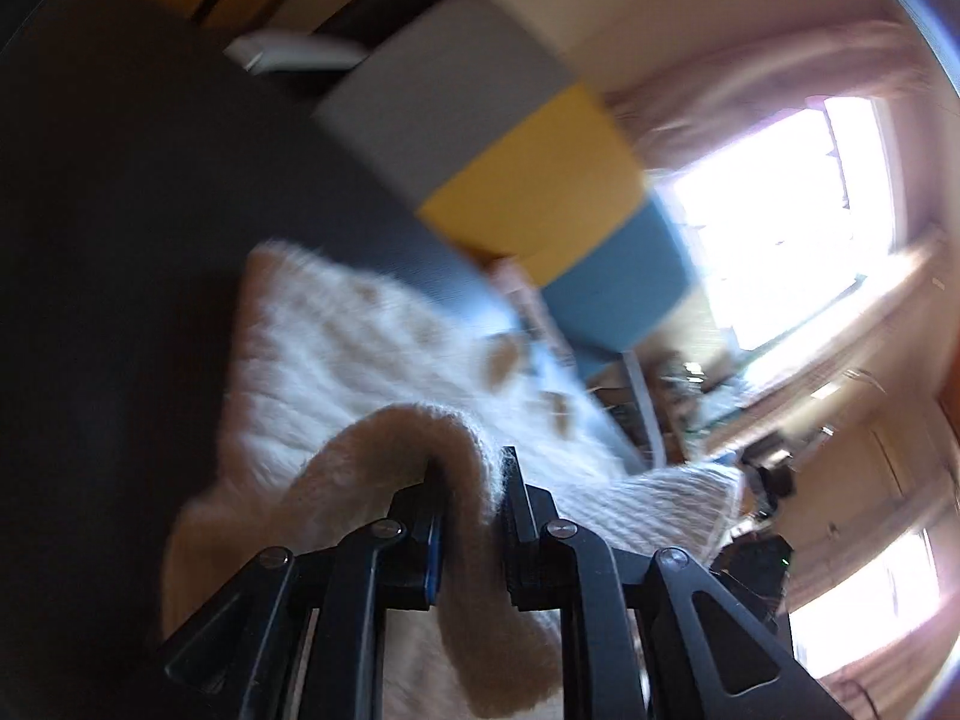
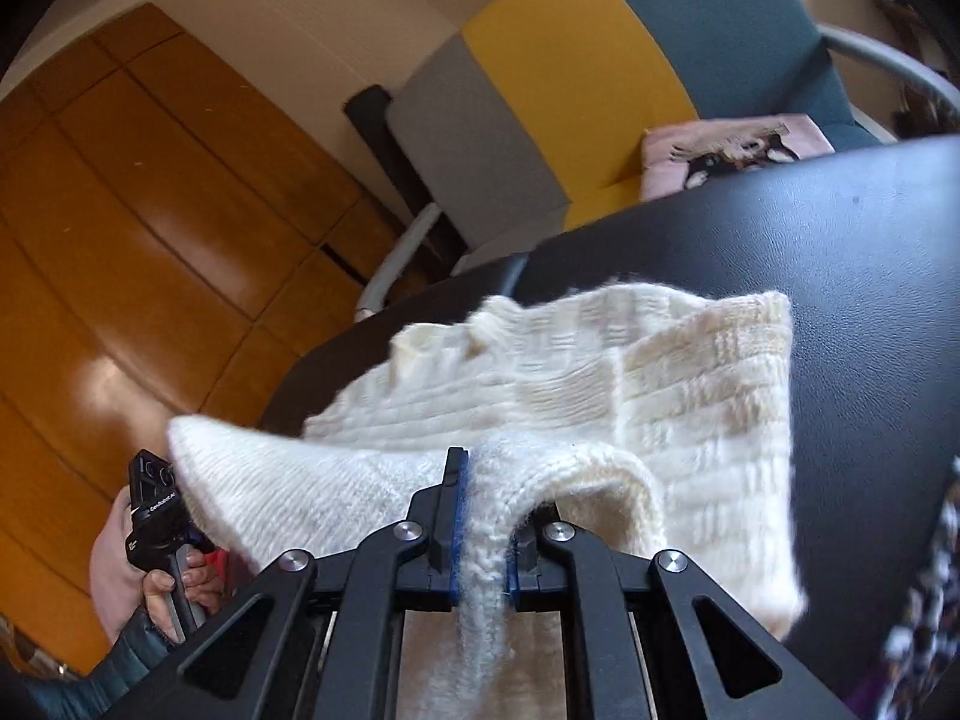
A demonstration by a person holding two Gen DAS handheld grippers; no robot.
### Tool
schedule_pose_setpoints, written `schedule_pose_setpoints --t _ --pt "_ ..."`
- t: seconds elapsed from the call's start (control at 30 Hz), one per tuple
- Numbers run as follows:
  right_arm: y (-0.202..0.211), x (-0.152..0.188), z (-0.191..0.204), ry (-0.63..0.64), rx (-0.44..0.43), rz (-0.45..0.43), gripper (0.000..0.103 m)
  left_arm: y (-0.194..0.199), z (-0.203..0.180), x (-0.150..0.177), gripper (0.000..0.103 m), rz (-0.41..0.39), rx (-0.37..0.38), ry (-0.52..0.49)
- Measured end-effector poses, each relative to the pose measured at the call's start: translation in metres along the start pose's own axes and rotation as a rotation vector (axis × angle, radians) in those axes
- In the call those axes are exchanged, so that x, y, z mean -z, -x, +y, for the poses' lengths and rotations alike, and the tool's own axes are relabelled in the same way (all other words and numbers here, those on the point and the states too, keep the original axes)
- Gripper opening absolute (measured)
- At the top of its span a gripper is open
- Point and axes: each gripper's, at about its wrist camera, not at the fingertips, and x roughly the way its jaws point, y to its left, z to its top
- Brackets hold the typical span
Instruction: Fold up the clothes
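Note:
A cream knitted sweater (image 2: 690,384) lies partly on a black table (image 2: 840,252), its near part lifted off it. My right gripper (image 2: 483,504) is shut on a thick fold of the sweater's edge, which runs down between the pads. In the left wrist view the same sweater (image 1: 336,354) spreads over the dark tabletop (image 1: 108,240), and my left gripper (image 1: 471,480) is shut on a tan-looking rolled edge of it. A person's hand (image 2: 126,564) holding the left tool's handle shows at the lower left of the right wrist view. The left view is blurred.
A chair with grey, yellow and blue cushions (image 2: 576,66) stands behind the table, with a pink printed cloth (image 2: 732,150) on its seat. Wooden cabinet doors (image 2: 132,228) fill the left. A patterned dark-and-white fabric (image 2: 924,612) lies at the table's right edge. A bright window (image 1: 780,228) glares.

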Motion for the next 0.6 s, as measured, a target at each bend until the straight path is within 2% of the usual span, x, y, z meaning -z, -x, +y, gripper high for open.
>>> schedule_pose_setpoints --t 0.1,0.23,0.6 --pt "-0.019 0.001 -0.024 -0.06 0.0 0.025 0.007 -0.015 0.014 -0.001 0.015 -0.004 0.003 0.033" --pt "-0.012 0.018 -0.031 -0.066 -0.042 -0.009 0.007 -0.01 0.009 0.012 0.014 0.031 -0.018 -0.019" --pt "0.029 0.072 -0.018 -0.083 -0.08 0.058 0.007 0.047 0.014 0.065 0.013 0.089 -0.038 -0.034"
